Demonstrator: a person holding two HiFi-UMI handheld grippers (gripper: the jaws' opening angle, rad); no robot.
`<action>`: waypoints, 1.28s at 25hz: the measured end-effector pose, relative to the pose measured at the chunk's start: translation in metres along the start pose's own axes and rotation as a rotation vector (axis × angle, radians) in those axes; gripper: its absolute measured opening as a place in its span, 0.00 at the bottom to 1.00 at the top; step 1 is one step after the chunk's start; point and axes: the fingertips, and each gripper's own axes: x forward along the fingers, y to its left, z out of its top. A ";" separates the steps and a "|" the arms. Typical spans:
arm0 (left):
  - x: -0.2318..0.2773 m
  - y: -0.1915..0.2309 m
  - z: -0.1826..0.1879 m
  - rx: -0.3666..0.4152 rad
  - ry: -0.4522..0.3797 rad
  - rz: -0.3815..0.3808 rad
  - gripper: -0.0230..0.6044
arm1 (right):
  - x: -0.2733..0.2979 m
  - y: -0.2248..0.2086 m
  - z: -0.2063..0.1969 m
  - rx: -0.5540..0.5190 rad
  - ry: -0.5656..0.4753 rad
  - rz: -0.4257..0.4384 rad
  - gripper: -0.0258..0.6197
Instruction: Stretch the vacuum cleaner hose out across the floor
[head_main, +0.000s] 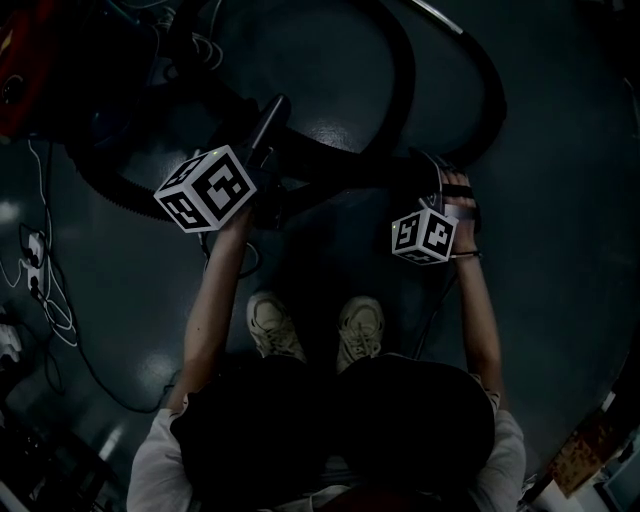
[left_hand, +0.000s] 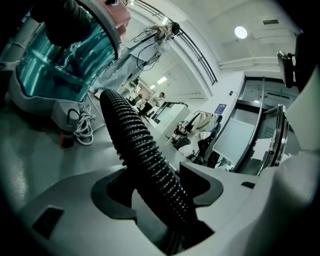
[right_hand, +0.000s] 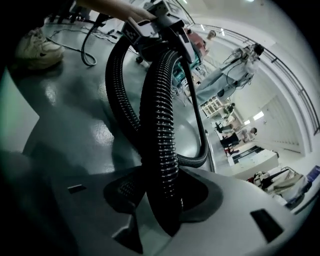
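Left gripper (left_hand: 160, 187) and right gripper (right_hand: 165, 192) jaws clench the hose (left_hand: 132, 135); beyond them it lies looped, far from stretched.

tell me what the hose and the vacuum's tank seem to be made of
The hose looks like black flexible plastic, semi-matte: close ribs ring it and it bends in loops. The tank looks like see-through teal hard plastic, glossy: light streaks show on it.

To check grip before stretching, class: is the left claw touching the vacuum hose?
Touching. The left gripper view shows the left claw closed on the ribbed vacuum hose, both jaws pressing its sides.
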 end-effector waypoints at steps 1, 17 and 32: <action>0.001 -0.001 0.001 -0.006 -0.013 -0.002 0.44 | 0.000 0.000 -0.001 0.029 0.021 0.025 0.31; -0.031 -0.005 0.031 -0.035 -0.100 0.028 0.47 | -0.008 -0.021 0.023 0.445 0.089 0.096 0.33; -0.058 -0.027 0.028 0.363 -0.013 0.090 0.47 | -0.011 -0.056 0.026 0.548 0.111 0.098 0.34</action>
